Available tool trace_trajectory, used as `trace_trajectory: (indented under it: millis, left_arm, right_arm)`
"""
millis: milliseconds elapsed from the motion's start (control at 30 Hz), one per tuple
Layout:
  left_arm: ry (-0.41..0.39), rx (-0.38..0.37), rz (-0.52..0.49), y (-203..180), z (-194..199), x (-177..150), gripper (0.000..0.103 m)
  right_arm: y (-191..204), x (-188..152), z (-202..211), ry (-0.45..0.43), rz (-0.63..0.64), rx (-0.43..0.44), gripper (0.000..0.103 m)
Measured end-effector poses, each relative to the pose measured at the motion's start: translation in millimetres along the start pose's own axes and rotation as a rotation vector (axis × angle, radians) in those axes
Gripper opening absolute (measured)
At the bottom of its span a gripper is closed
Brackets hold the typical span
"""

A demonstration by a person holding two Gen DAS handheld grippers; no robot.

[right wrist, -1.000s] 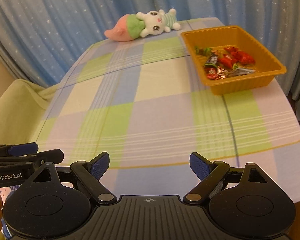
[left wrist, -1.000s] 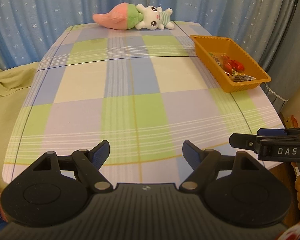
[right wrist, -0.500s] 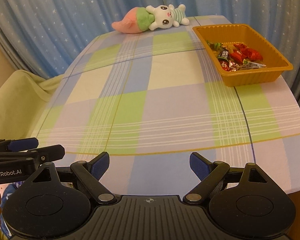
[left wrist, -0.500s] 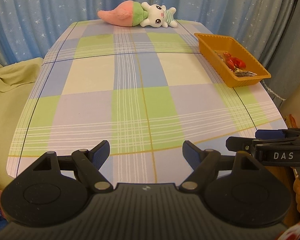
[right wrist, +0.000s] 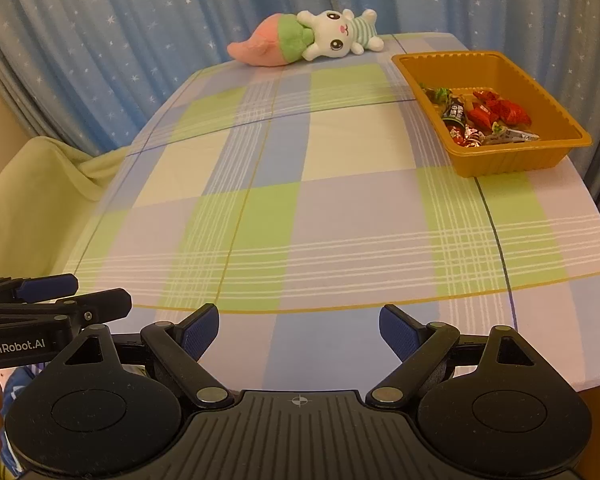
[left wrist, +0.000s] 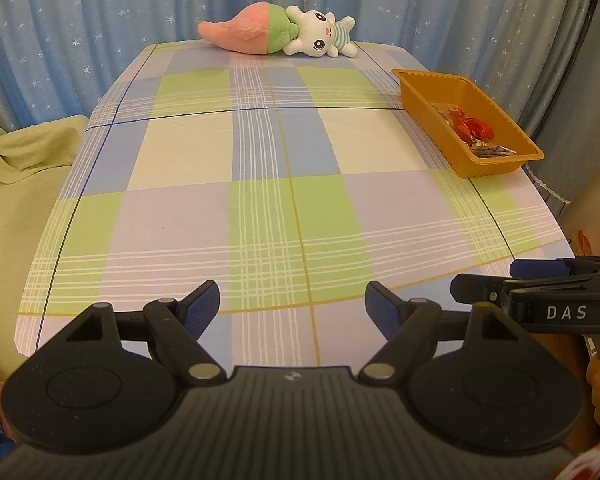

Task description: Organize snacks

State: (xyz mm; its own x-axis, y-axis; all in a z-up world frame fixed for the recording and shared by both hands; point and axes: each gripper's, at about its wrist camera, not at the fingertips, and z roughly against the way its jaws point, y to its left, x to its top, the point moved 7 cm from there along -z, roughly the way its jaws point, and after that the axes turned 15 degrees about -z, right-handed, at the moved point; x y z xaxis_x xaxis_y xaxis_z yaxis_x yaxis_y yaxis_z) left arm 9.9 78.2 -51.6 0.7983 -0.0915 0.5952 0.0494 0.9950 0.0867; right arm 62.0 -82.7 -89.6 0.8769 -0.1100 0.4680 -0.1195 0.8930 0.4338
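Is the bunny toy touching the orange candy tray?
Apart. The right wrist view shows the bunny toy at the table's far edge, with a strip of checked cloth between it and the orange tray.

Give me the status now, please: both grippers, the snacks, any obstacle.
Left gripper open, empty. Right gripper open, empty. Snacks all in orange tray, far right. Plush toy at far edge, not in the way.

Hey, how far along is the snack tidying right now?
Looks nearly done: the wrapped snacks all sit in the orange tray, and none show on the tablecloth. Nothing is in hand: the left gripper and right gripper have open, empty jaws. Nothing visible remains.
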Motion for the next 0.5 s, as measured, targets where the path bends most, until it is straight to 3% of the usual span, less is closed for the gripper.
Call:
trace_trajectory:
  millis: [500]
  left_arm:
    - [-0.008, -0.008, -0.002, 0.8, 0.9, 2.2, 0.079]
  right_arm:
    - [1.3, 0.4, 0.7, -0.003, 0.0, -0.004, 0.087]
